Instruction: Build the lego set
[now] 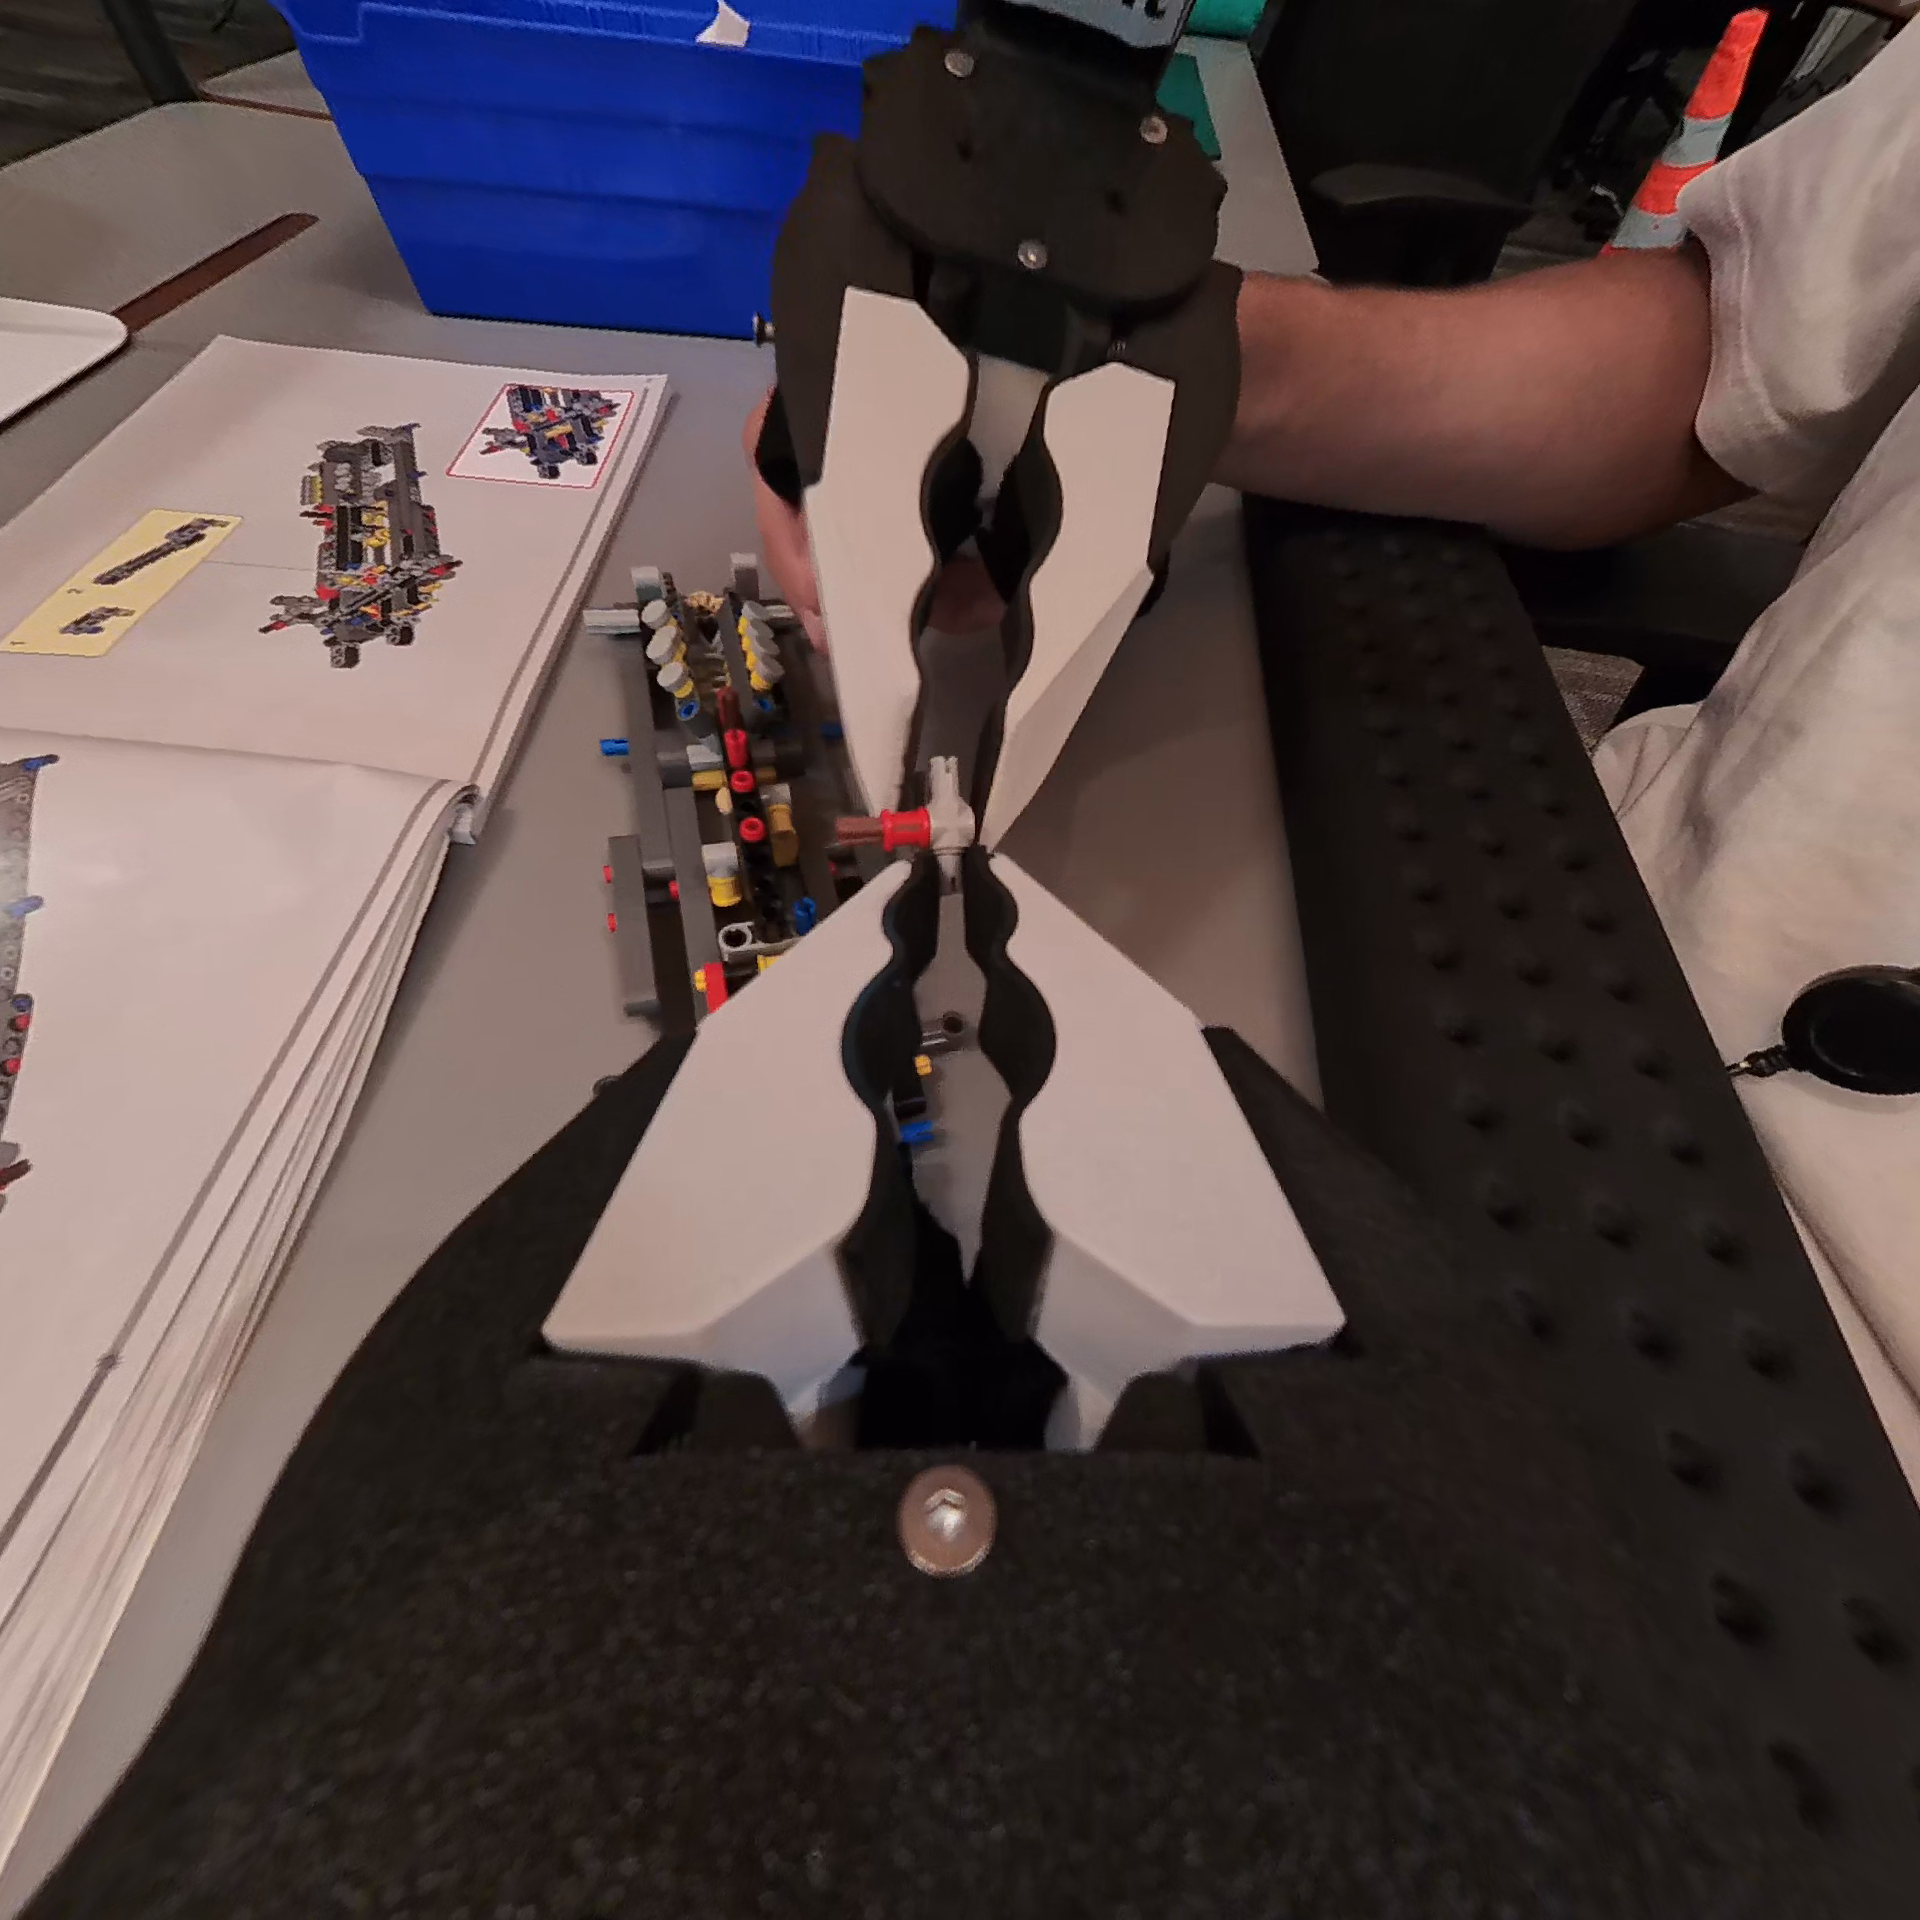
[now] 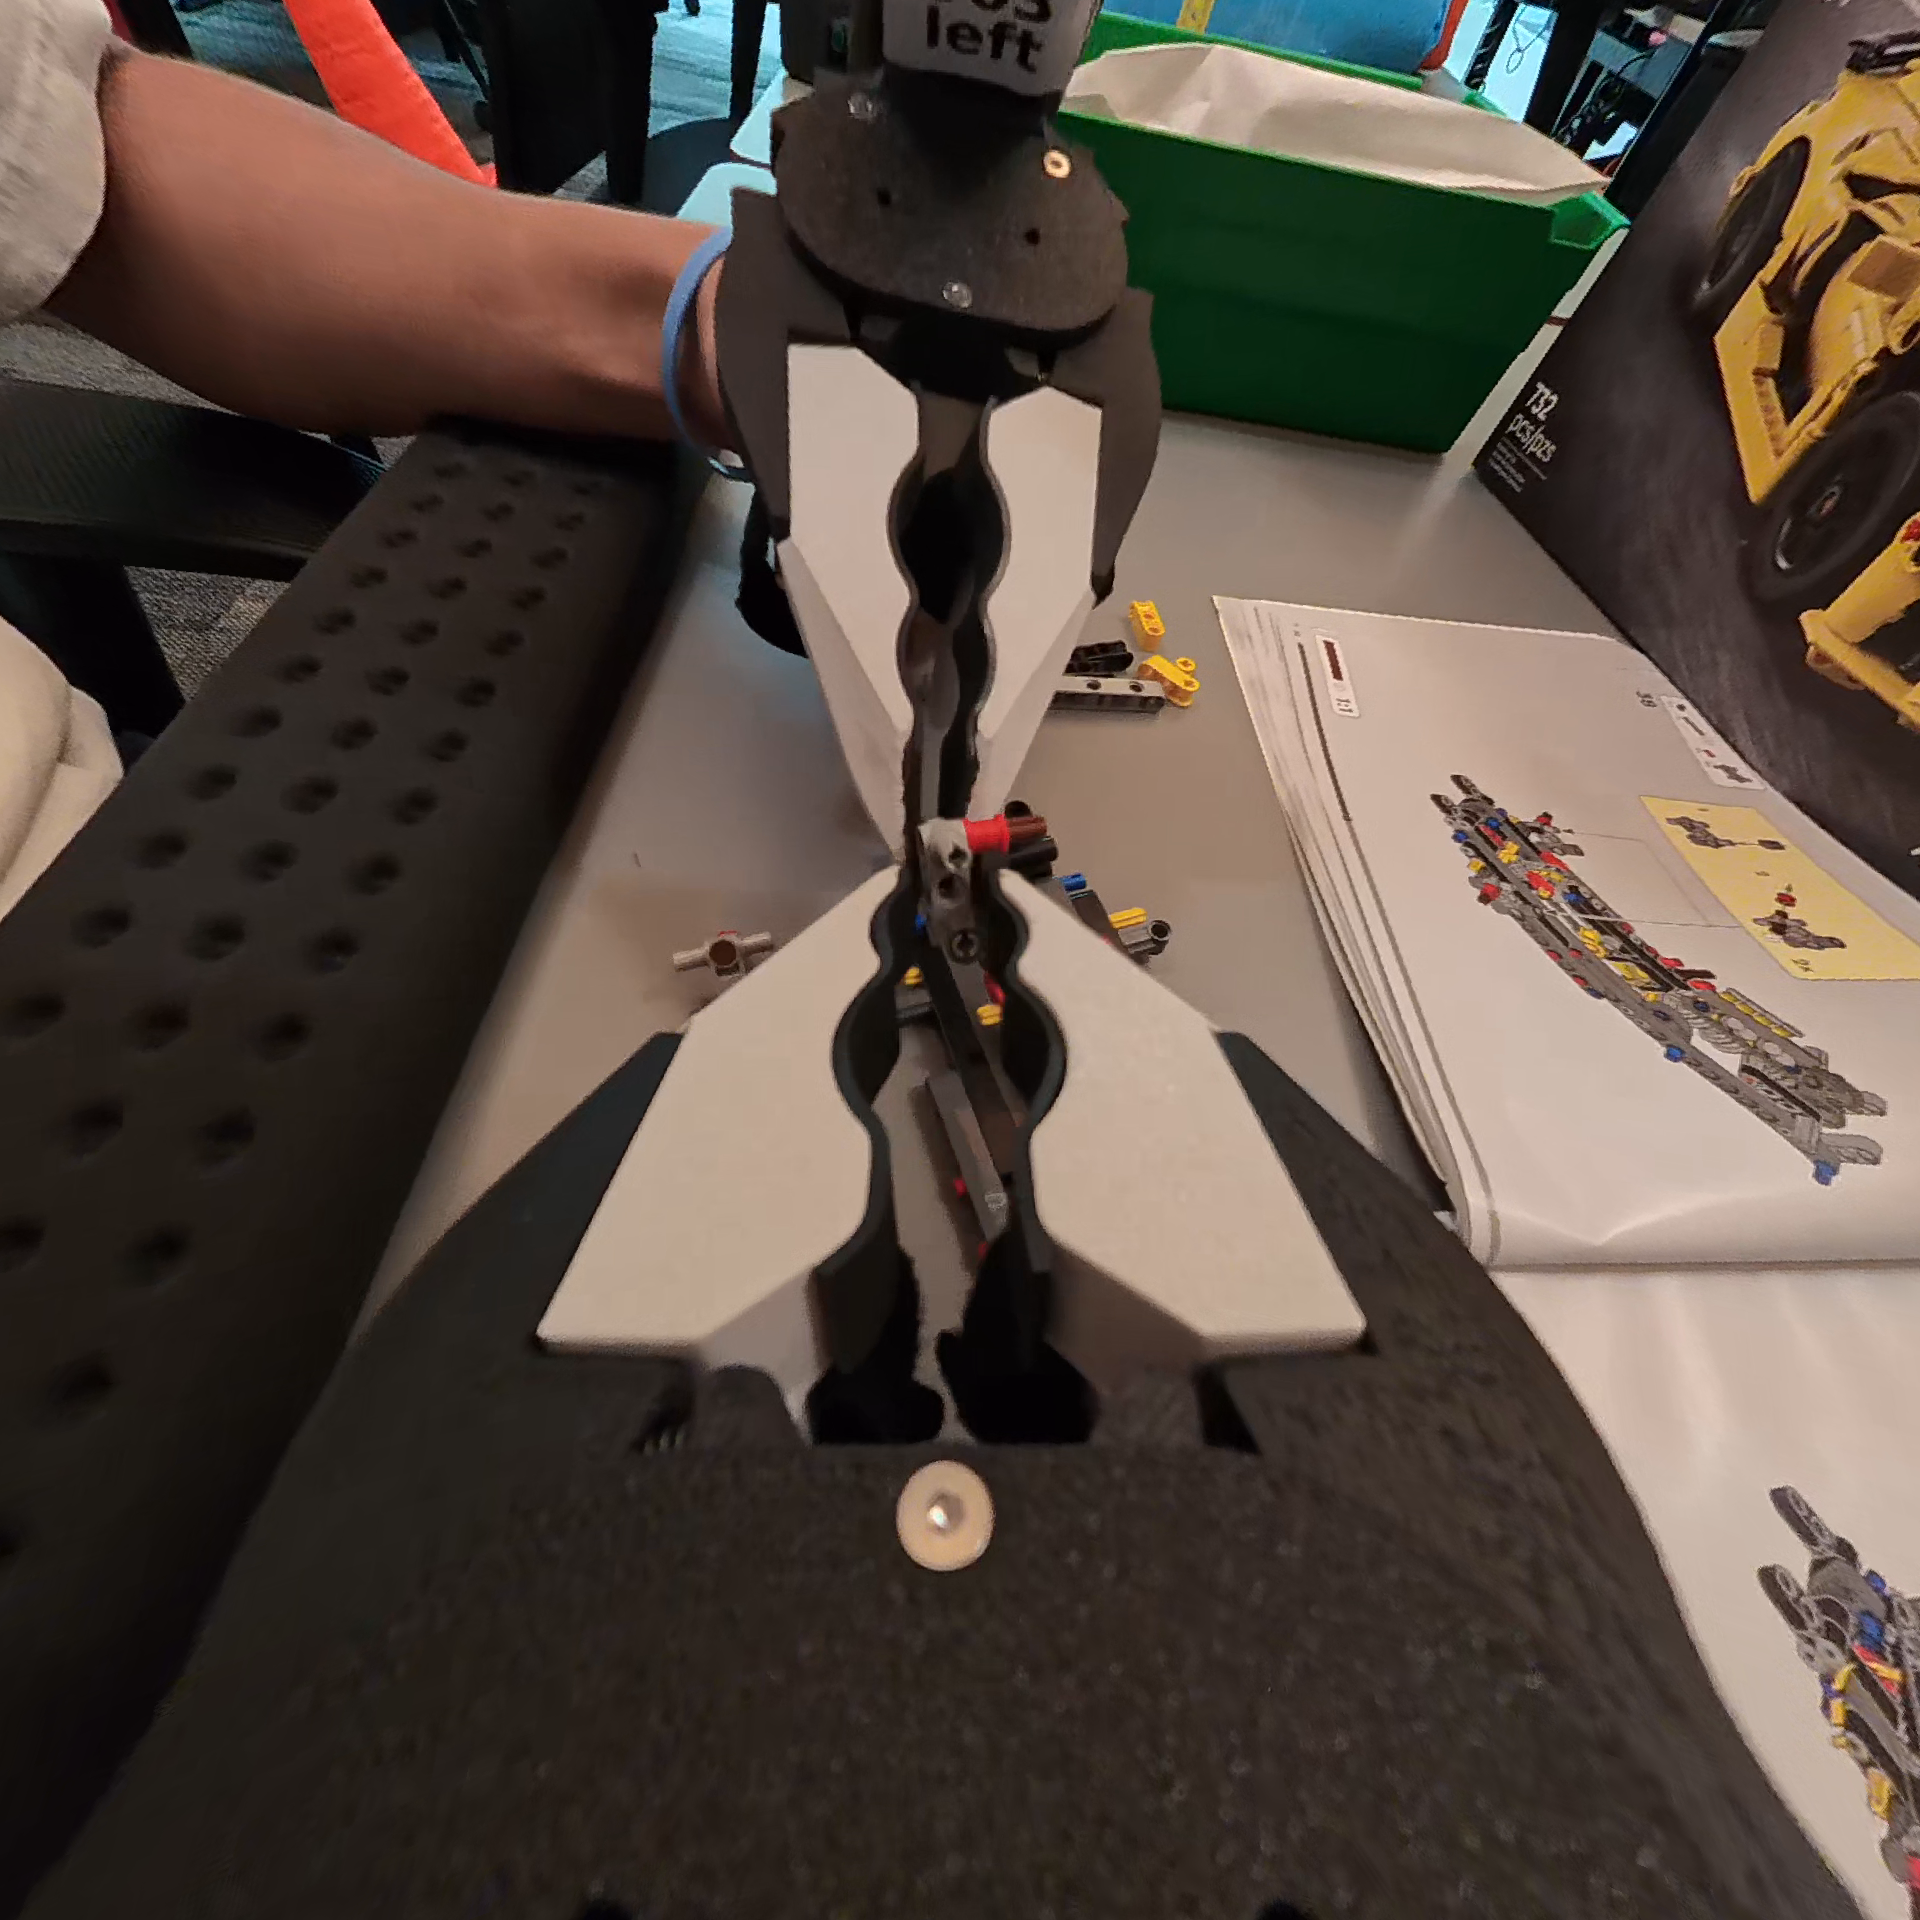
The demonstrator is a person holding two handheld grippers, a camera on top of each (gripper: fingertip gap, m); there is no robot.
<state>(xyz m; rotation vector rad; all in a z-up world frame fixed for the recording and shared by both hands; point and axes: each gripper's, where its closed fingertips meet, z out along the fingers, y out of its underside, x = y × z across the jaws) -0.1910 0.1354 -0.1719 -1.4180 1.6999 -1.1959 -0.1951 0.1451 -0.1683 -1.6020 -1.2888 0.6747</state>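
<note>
Grey surface [image 1: 499, 997], open manual, chassis below: your two claws meet tip to tip at frame centre.

Left claw [image 1: 940, 868] and right claw [image 2: 951, 883] are both closed on one small grey connector [image 1: 948, 816]; its red-brown axle [image 1: 883, 828] lies crosswise, pointing toward the chassis [image 1: 717, 821]. Contact points are hidden.

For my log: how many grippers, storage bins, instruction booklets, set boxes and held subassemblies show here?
Grippers: 2 (left gripper, right gripper)
Storage bins: 2 (blue bin, green bin)
Instruction booklet: 1
Set box: 1
Held subassembly: 1, both grippers shut on it
Total: 7
</note>
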